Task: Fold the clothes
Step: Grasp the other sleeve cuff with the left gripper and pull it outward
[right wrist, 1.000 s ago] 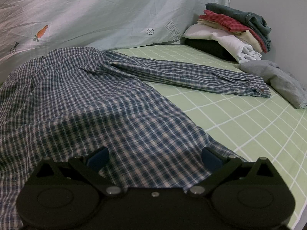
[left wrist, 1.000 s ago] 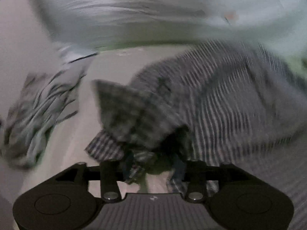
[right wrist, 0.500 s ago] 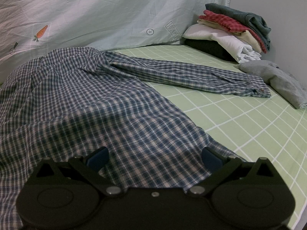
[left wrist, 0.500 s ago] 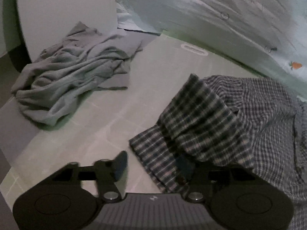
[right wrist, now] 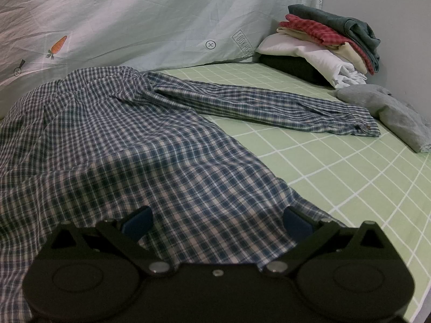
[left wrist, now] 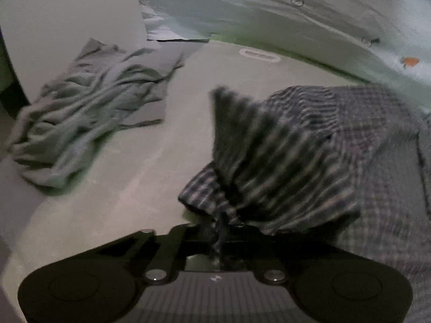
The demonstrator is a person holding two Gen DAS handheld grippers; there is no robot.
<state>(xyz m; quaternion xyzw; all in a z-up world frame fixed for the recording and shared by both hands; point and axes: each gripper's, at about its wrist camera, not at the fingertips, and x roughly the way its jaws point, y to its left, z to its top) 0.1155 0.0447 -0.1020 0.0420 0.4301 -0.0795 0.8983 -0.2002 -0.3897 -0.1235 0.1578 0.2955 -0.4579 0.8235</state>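
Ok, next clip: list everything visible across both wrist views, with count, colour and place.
plaid shirt: one, blue and white check, spread on the bed, one sleeve stretched toward the folded pile; a bunched part pinched in the left gripper
bed sheet: one, light green with white grid, under everything
patterned cloth: one, pale blue with carrot prints, along the far side of the bed
folded pile: one stack, dark green, red check, cream, white and black layers, far right corner
grey garment: one, folded, just in front of the pile
crumpled grey garment: one, left wrist view, upper left on the bed
left gripper: black, shut on the shirt
right gripper: black with blue pads, open over the shirt
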